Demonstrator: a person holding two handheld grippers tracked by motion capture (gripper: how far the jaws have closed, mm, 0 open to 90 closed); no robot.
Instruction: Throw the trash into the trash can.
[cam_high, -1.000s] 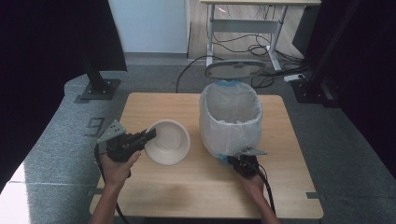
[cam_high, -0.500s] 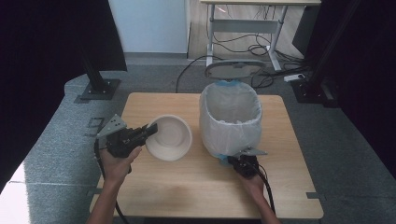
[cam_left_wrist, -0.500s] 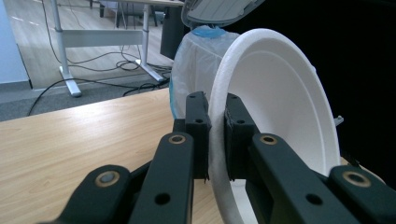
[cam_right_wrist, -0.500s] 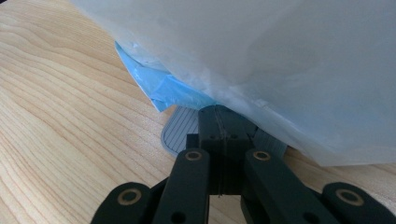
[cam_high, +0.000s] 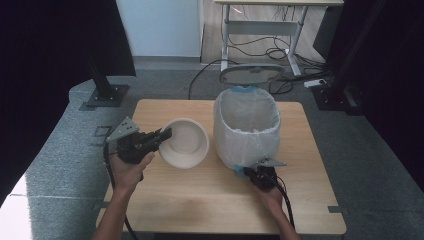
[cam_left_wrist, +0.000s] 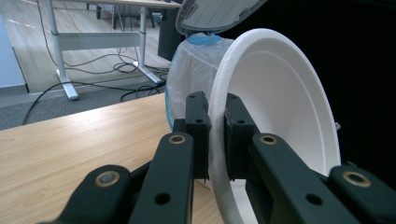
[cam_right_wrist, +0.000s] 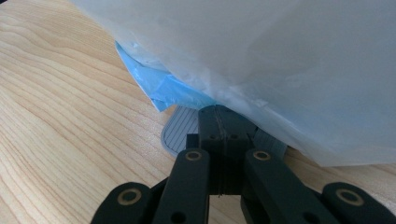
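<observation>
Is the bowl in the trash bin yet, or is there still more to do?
Not yet. Done: the bin's lid is up, with the right gripper shut on the grey pedal at the bin's foot. In hand: the left gripper is shut on the white bowl's rim, holding it tilted beside the bin. Left, probably: getting the bowl over the opening and dropping it in.

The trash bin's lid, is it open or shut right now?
Open. The lid stands raised behind the bin, whose bag-lined mouth is uncovered in the high view. The right gripper is down on the bin's pedal.
</observation>
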